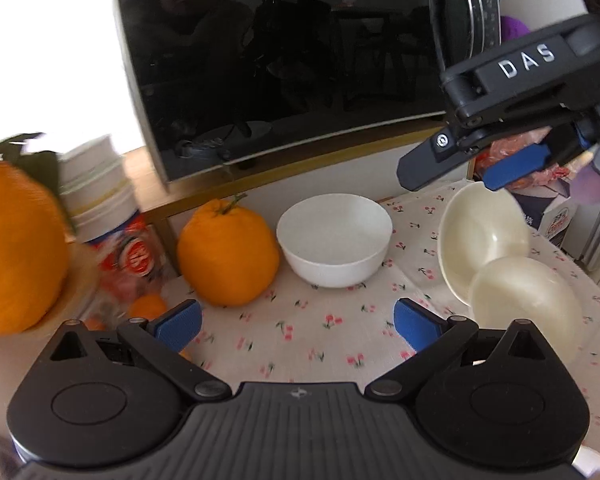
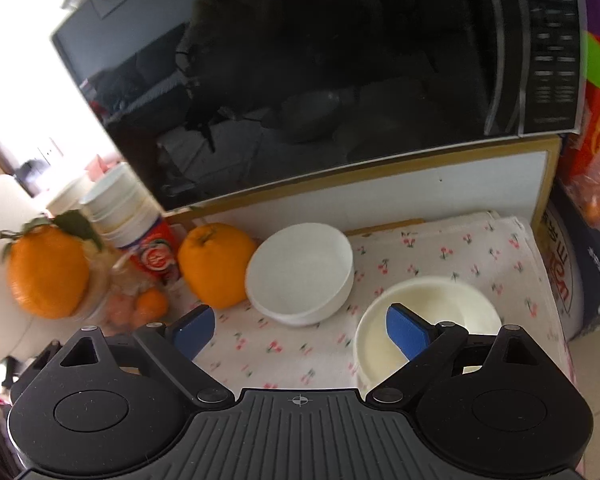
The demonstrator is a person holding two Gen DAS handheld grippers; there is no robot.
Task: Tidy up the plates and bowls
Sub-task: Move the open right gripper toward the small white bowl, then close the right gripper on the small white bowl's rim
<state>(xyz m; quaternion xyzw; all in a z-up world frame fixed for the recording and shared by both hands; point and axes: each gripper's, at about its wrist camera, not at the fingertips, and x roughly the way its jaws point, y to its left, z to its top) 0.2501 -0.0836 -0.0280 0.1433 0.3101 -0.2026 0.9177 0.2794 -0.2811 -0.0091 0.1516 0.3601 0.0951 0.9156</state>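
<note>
Both grippers are spread wide and nothing is pinched. The left gripper (image 1: 298, 326) is held above the cherry-print cloth (image 1: 332, 320), pointed toward the white bowl (image 1: 334, 240), which is seated upright just right of a large orange (image 1: 228, 254) and in front of the microwave (image 1: 280, 68). Over at the right, the cream bowl (image 1: 480, 236) is seen, its exact pose blurred. The right gripper (image 2: 300, 336) is held over it, one blue pad (image 2: 406, 334) above its hollow, probably so that its rim can be taken and nested into the white bowl.
</note>
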